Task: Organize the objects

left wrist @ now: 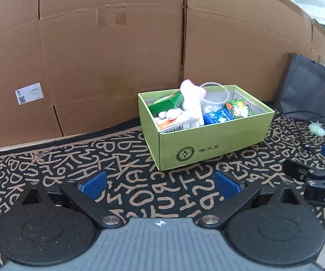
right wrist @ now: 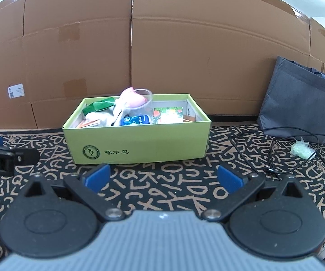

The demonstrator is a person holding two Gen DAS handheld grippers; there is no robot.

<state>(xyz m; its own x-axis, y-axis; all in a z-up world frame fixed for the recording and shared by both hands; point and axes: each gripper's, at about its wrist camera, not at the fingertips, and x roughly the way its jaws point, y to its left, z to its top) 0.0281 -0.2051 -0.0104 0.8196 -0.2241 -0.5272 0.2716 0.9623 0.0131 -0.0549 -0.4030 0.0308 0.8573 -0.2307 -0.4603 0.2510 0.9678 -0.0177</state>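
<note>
A light green cardboard box stands on the patterned cloth, filled with several items: a white and pink plush toy, a clear plastic cup, a green carton, a blue packet and a colourful packet. My left gripper is open and empty, short of the box's near corner. My right gripper is open and empty, just in front of the box's long side.
Tall cardboard sheets wall off the back. A dark grey fabric bag stands at the right, with a black cable and a small pale green bundle in front of it.
</note>
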